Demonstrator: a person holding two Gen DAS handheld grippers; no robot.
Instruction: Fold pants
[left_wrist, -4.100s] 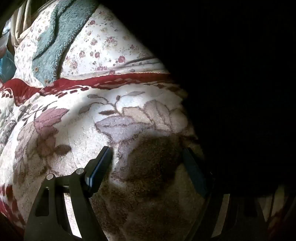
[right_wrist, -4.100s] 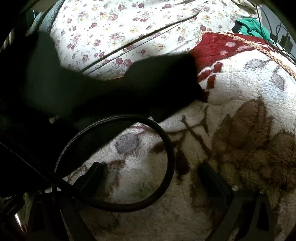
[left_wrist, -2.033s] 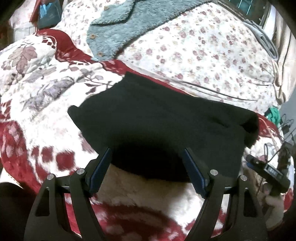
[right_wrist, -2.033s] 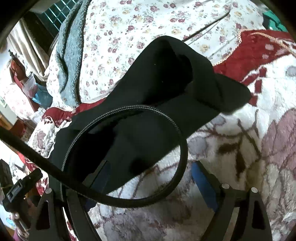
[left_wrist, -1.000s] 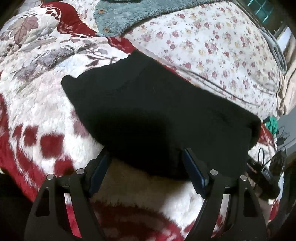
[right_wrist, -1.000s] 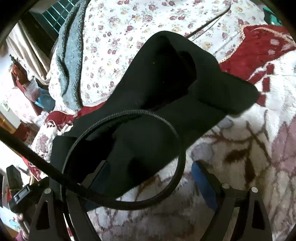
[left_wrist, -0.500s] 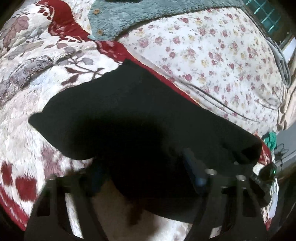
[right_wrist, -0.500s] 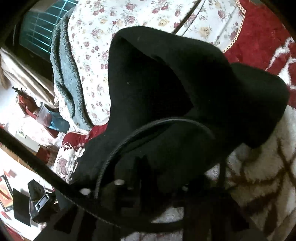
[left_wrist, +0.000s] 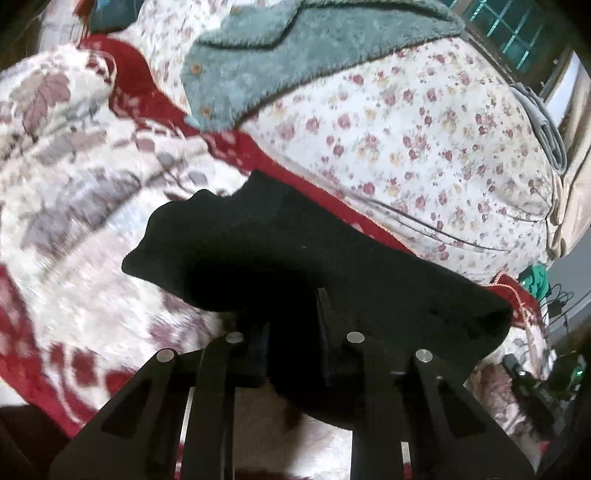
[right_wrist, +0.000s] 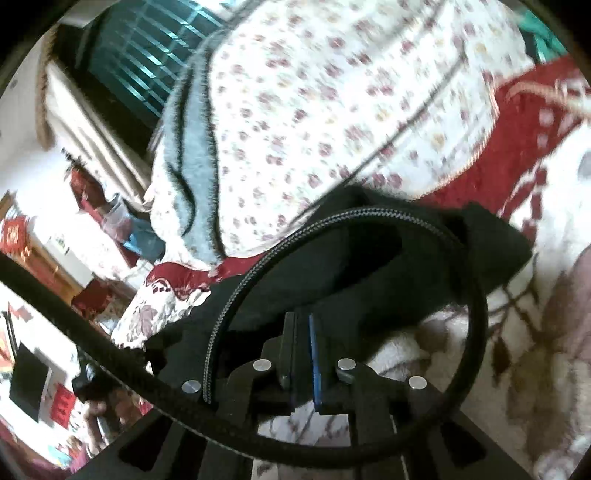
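Black pants (left_wrist: 303, 258) now pinched in both tongs, left tongs (left_wrist: 291, 332) and right tongs (right_wrist: 303, 332) wide open a second ago, cloth bunched above the blanket (left_wrist: 74, 221).

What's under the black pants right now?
The black pants lie on the plush red-and-white blanket; their far edge reaches its red border. Whatever is beneath the fabric is covered.

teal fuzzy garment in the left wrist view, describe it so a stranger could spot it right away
Start from the bed's flowered quilt, white with small pink roses. At its far, upper edge lies the teal fleece garment, spread flat. It is the only plain blue-green fuzzy piece, with small round buttons along one edge, unlike the black pants held nearer the camera.
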